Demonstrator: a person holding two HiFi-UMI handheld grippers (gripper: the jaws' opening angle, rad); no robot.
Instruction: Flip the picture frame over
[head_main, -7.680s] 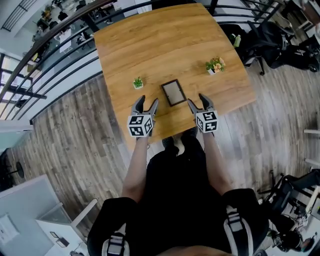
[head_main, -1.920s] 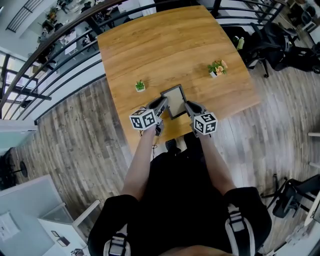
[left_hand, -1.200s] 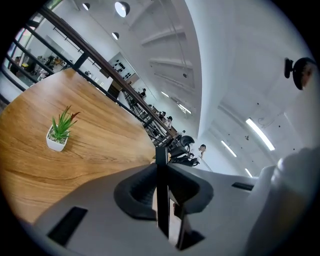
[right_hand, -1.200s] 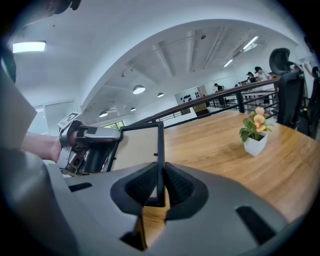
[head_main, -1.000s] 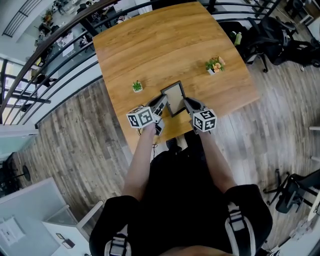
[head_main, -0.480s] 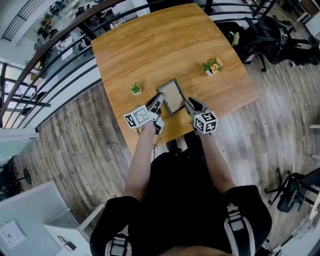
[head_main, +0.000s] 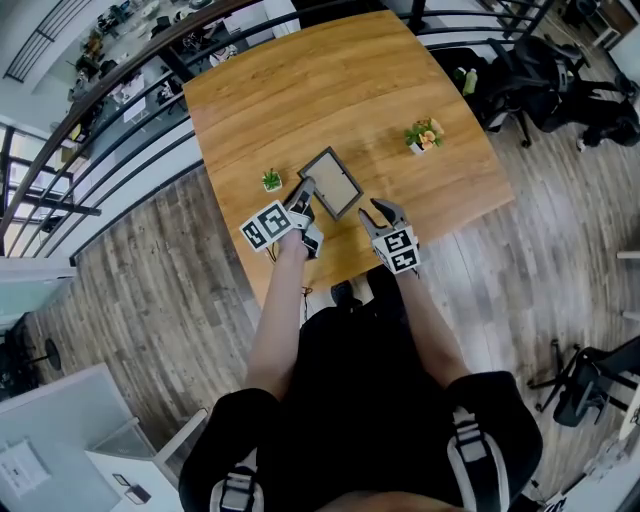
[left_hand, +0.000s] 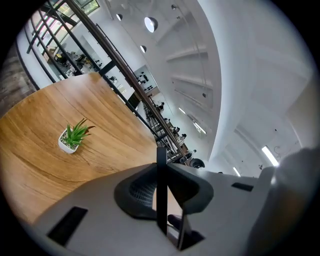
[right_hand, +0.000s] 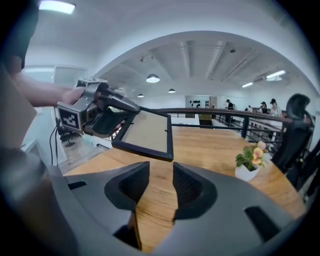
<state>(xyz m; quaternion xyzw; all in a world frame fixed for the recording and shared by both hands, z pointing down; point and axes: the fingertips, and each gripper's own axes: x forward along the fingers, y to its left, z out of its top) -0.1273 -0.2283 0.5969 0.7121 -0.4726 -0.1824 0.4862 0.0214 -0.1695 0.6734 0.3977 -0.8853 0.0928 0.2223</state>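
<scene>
Though just an edge pinched tight in the jaws of the left gripper (left_hand: 164, 187) in its own view, shows whole from the right gripper (right_hand: 161, 176) view: picture frame (right_hand: 146, 131), tilted above the table (right_hand: 210, 150). Jaws there just been opening, empty, frame beyond them.

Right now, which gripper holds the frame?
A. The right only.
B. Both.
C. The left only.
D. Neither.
C: the left gripper is clamped on the edge of the frame, while the right gripper sits clear of it; its jaws have just been opening and nothing is between them.
</scene>
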